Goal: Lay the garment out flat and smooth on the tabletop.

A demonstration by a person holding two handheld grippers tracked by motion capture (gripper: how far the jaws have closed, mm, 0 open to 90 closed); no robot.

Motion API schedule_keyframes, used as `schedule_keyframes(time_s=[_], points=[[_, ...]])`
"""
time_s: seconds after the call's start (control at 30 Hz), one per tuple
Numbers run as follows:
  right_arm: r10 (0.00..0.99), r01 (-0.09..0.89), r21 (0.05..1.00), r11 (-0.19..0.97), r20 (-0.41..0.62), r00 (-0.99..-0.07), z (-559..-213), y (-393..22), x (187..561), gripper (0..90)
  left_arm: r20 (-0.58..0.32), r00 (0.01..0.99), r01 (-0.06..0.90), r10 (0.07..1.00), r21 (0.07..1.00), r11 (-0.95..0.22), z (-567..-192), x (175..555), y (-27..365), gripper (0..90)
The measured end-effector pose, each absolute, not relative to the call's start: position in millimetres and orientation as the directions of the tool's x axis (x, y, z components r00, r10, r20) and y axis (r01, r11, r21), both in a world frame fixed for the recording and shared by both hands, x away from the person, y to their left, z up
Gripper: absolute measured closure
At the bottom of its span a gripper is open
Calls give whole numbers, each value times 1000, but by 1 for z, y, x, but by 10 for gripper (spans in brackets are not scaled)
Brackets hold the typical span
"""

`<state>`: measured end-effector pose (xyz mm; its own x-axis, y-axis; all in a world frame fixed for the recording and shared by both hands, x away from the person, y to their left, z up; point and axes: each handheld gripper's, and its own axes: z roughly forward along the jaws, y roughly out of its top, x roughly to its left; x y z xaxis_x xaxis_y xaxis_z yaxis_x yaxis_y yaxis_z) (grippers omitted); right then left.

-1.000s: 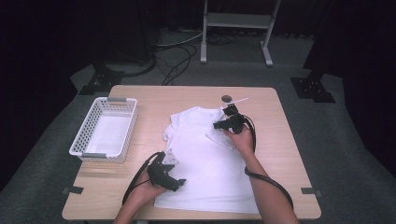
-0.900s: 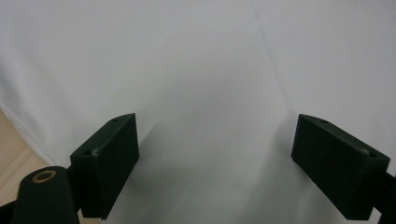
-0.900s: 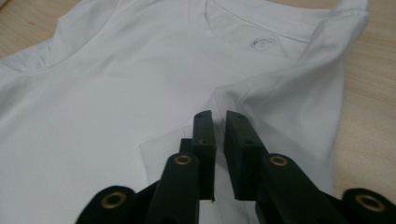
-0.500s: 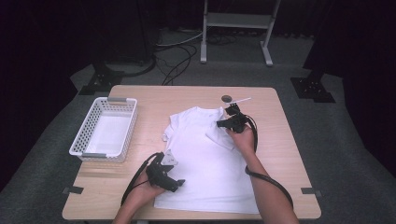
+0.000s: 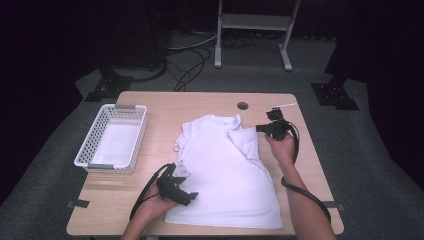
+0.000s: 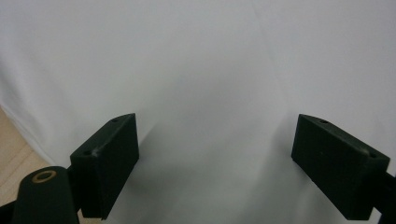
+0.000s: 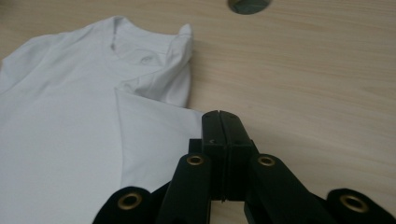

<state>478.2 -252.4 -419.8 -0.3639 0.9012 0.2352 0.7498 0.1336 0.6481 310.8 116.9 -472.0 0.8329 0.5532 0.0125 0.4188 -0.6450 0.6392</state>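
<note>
High view: a white T-shirt (image 5: 225, 170) lies spread on a wooden table (image 5: 165, 105), its neck toward the far edge and its hem near the person's edge. The sleeve on the person's right is folded in over the chest. A white basket (image 5: 111, 137) stands on the table well to the left of the shirt, apart from it. A round hole (image 5: 243, 105) sits in the tabletop beyond the collar. The left gripper (image 5: 186, 196) rests low over the shirt's near left part, by the hem. The right gripper (image 5: 261, 128) is at the folded sleeve's outer edge, near the far right of the shirt.

Left gripper view: the left gripper (image 6: 215, 158) has its jaws spread wide, with plain white shirt cloth (image 6: 210, 70) below and between them; the pads do not pinch it. A strip of bare table (image 6: 11, 140) shows at the left.

Right gripper view: the right gripper (image 7: 219, 128) has just been closing, and its jaws now meet flat with no gap. Their tips lie at the edge of the folded sleeve (image 7: 154, 135); whether cloth is caught between them I cannot tell. Beyond are the collar (image 7: 140, 51) and the hole (image 7: 249, 4).
</note>
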Motion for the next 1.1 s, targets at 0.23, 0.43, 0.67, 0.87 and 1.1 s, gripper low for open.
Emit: schedule_keyframes(time_s=[0.23, 0.43, 0.67, 0.87, 1.1], points=[[942, 768, 640, 31, 237, -236, -419, -304, 472, 899, 13, 831, 424, 556, 634, -647, -471, 311, 116, 147], [961, 783, 621, -41, 239, -140, -430, -332, 468, 895, 14, 832, 426, 555, 625, -654, -471, 312, 115, 147], [968, 768, 635, -79, 234, -93, -428, -350, 464, 826, 13, 832, 430, 554, 616, -660, -470, 312, 113, 134], [933, 781, 623, -41, 304, -194, -430, -341, 453, 732, 13, 829, 432, 559, 620, -655, -471, 311, 113, 118], [858, 805, 593, 30, 398, -325, -444, -316, 428, 667, -10, 821, 448, 570, 630, -634, -471, 311, 114, 117]])
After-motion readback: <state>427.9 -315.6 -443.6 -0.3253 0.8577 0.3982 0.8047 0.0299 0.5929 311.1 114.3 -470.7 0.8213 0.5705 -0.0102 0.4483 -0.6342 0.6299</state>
